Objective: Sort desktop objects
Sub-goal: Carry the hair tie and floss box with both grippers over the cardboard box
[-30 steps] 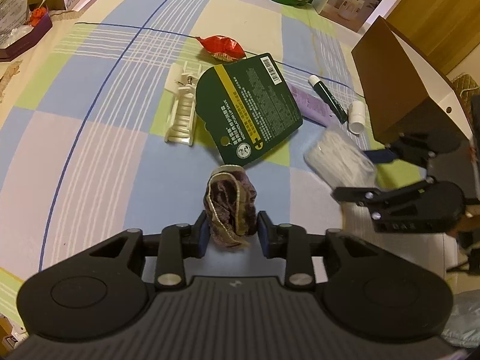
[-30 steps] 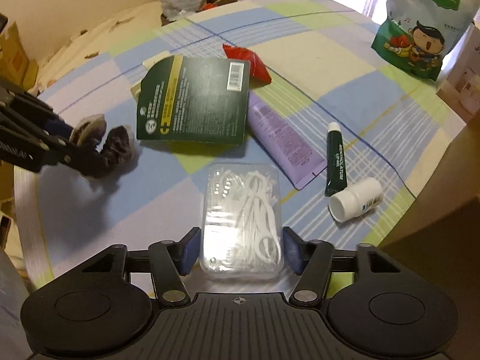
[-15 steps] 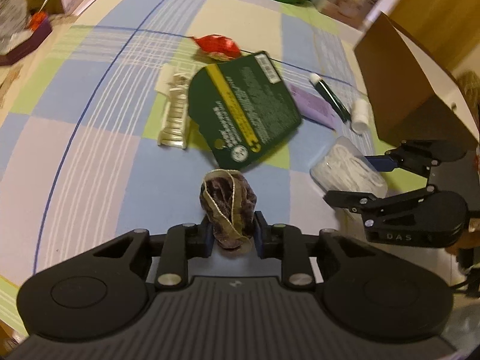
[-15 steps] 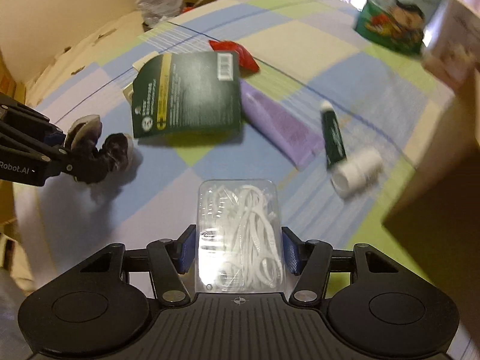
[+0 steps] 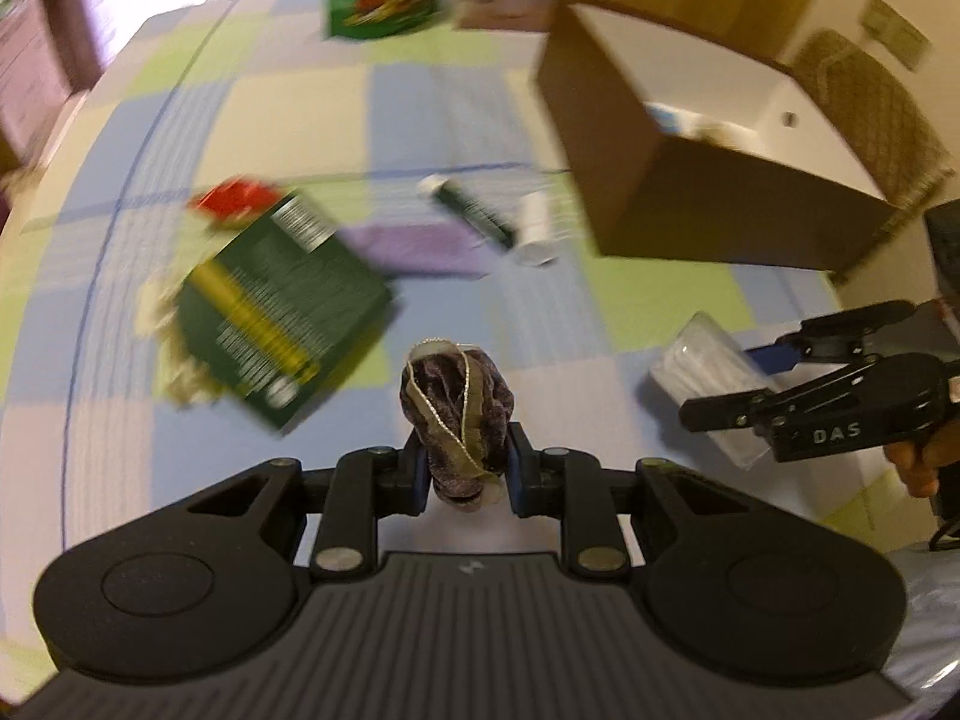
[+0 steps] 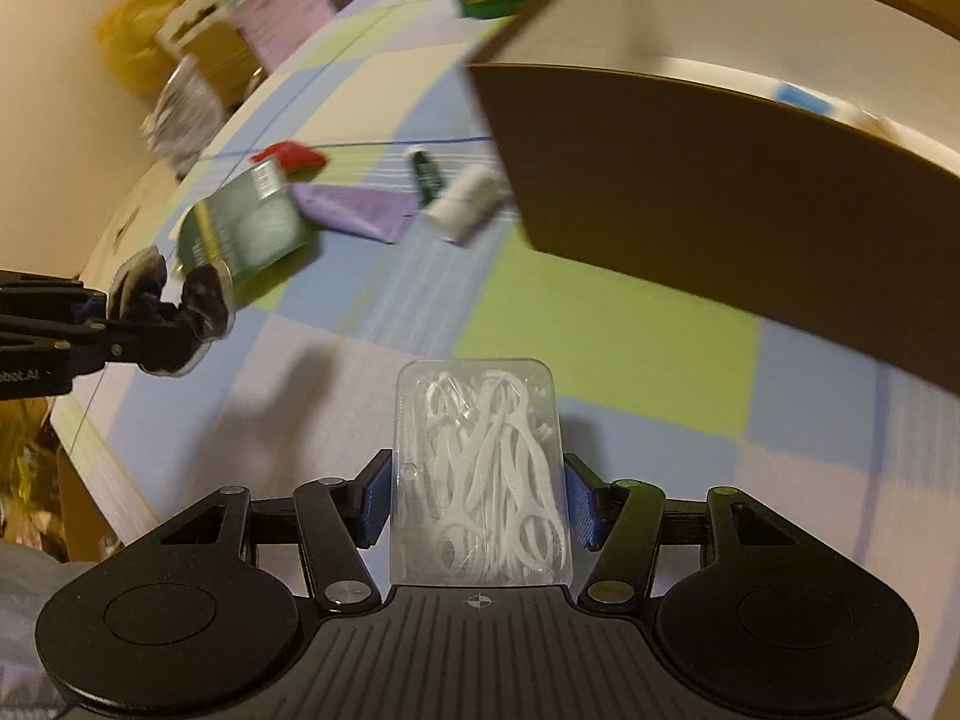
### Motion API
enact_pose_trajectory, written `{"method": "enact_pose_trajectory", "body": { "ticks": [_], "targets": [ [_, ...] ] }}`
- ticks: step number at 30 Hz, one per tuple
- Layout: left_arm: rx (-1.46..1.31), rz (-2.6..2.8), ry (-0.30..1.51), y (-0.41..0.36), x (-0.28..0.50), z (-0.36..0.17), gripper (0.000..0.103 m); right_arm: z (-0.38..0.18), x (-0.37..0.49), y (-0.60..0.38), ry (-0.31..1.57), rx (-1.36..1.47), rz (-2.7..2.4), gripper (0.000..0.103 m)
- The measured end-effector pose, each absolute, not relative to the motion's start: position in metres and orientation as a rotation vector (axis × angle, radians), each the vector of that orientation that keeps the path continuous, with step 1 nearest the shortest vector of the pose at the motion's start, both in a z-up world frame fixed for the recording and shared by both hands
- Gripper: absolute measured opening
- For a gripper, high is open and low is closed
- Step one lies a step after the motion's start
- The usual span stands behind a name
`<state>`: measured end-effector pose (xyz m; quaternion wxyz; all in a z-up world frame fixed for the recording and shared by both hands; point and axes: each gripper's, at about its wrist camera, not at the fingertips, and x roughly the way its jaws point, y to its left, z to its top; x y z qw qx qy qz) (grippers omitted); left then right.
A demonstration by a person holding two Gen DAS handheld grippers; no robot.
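Right gripper (image 6: 477,507) clamps the clear floss-pick case (image 6: 480,471), long axis along the fingers, with the open brown box (image 6: 720,192) ahead-right and nearer this arm; left gripper (image 5: 465,471) pinches the purple scrunchie (image 5: 459,414), farther back.

Card pack (image 5: 282,312) left of the tube (image 5: 414,249), pen (image 5: 474,213) and bottle (image 5: 536,228); box (image 5: 708,204) right of them.

Warm, dim indoor light, with bright window glare at the far top. Both views are motion-blurred across the bench (image 5: 252,120) and box (image 6: 690,180); near parts stay sharp. Fisheye bends the edges.
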<state>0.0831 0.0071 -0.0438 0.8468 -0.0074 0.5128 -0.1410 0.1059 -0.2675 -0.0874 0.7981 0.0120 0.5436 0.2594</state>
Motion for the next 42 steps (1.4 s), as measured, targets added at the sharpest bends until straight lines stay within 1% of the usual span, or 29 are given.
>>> {"method": "enact_pose_trajectory", "body": {
  "ticks": [11, 19, 25, 33, 37, 42],
  "targets": [
    [0.083, -0.452, 1.041, -0.060, 0.099, -0.025, 0.020, -0.056, 0.093, -0.349, 1.117, 0.098, 0.419, 0.060],
    [0.118, -0.507, 0.999, -0.092, 0.112, -0.010, 0.020, -0.020, 0.105, -0.381, 1.040, 0.128, 0.436, 0.060],
    [0.166, -0.560, 0.932, -0.112, 0.127, 0.013, 0.020, 0.008, 0.131, -0.394, 0.988, 0.122, 0.500, 0.060],
    [0.298, -0.649, 0.860, -0.139, 0.163, 0.038, 0.020, 0.041, 0.178, -0.405, 0.912, 0.011, 0.536, 0.060],
    [0.370, -0.688, 0.830, -0.155, 0.186, 0.045, 0.020, 0.045, 0.207, -0.404, 0.907, -0.058, 0.538, 0.060],
    [0.453, -0.728, 0.832, -0.178, 0.222, 0.040, 0.020, 0.032, 0.244, -0.400, 0.940, -0.118, 0.535, 0.060]
  ]
}}
